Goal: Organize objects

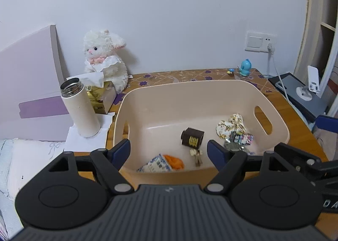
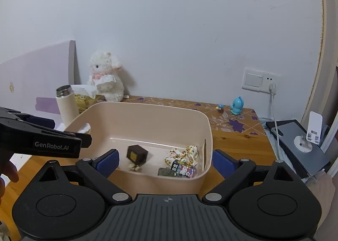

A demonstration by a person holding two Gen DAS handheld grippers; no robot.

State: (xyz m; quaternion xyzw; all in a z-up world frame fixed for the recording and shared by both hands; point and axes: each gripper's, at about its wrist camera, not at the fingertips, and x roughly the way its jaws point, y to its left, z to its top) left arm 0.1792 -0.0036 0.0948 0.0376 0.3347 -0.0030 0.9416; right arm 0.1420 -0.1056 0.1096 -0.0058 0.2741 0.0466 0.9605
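A beige plastic basket [image 1: 169, 91] [image 2: 147, 112] stands on the wooden table. Inside lie a dark brown cube [image 1: 192, 137] [image 2: 136, 153], a floral cloth piece [image 1: 231, 125] [image 2: 183, 154], a patterned packet [image 1: 243, 138] [image 2: 182, 168], a small wooden figure [image 1: 196, 156], an orange item [image 1: 174, 160] and a blue-white packet [image 1: 155, 164]. My left gripper [image 1: 169, 152] is open and empty above the basket's near rim. My right gripper [image 2: 165, 164] is open and empty, straddling the basket's near right corner. The left gripper's body also shows in the right wrist view [image 2: 42, 139].
A white open flask [image 1: 79, 108] [image 2: 66, 108], a tissue box [image 1: 99, 93] and a white plush lamb [image 1: 104, 57] [image 2: 105, 76] stand left of the basket. A blue toy [image 1: 245, 67] [image 2: 237, 105] and a tiny figure [image 2: 220, 109] sit at the back right. A phone stand [image 2: 310, 133] and cable are right of the table.
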